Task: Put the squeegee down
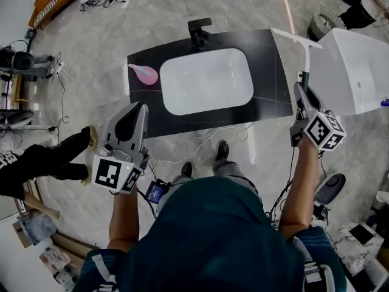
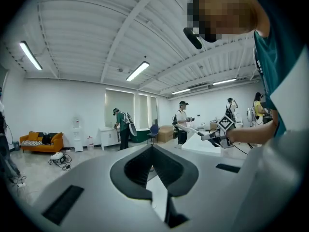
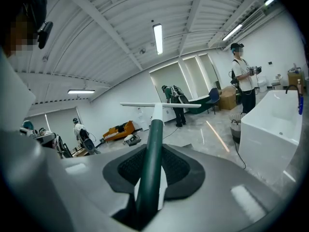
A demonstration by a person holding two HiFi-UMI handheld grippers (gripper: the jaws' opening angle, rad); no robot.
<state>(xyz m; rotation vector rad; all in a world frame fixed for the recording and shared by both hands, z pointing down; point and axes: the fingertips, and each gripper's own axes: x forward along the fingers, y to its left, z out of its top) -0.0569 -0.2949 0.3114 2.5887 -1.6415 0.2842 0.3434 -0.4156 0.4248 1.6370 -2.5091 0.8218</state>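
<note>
The squeegee (image 1: 306, 56) is clamped by its dark green handle between the jaws of the right gripper (image 1: 301, 91). Its white blade is carried crosswise well beyond the jaw tips, probably so that it stays clear of the pads until it is laid down. The jaws of the left gripper (image 1: 138, 111) are pressed together with nothing between them, and it is judged to have no part in this step. The squeegee has not yet been set down. A black countertop (image 1: 267, 72) with a white basin (image 1: 206, 81) and a dark faucet (image 1: 199, 32) lies ahead of both jaw pairs, between them. A white bathtub (image 1: 355, 72) stands just outside the right jaws, and pale marble floor (image 1: 91, 59) is seen all round.
</note>
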